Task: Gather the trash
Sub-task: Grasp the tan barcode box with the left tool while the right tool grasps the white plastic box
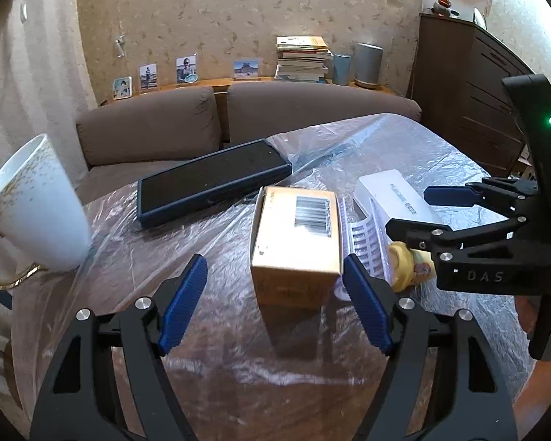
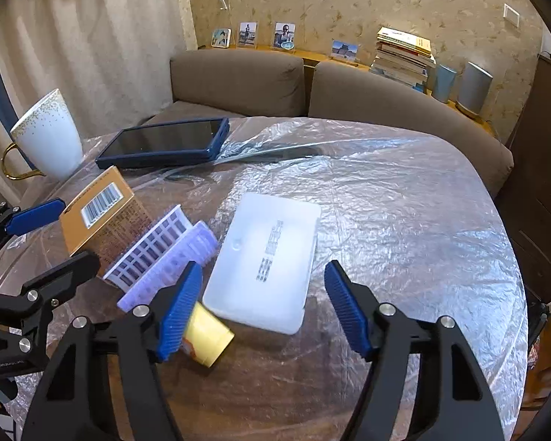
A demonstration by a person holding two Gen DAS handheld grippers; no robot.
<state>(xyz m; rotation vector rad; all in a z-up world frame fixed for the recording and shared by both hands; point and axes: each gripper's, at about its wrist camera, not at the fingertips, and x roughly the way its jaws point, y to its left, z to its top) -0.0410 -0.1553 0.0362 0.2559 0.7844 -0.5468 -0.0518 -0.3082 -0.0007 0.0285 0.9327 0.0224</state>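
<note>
A small orange-brown cardboard box (image 1: 295, 242) with a barcode stands on the plastic-covered table (image 2: 404, 220). My left gripper (image 1: 274, 261) is open around it, with a clear gap at the left pad. To its right lie a ribbed white-and-purple plastic tray (image 2: 165, 257), a small yellow container (image 2: 205, 334) on its side and a flat white plastic box (image 2: 264, 261). My right gripper (image 2: 263, 267) is open over the near end of the white box, its left finger above the yellow container. Neither gripper holds anything.
A white mug (image 1: 33, 205) with a gold handle stands at the table's left edge. A tablet in a blue case (image 1: 209, 180) lies at the far side. A brown sofa (image 2: 385, 95) runs behind the table. A dark dresser (image 1: 470, 103) stands to the right.
</note>
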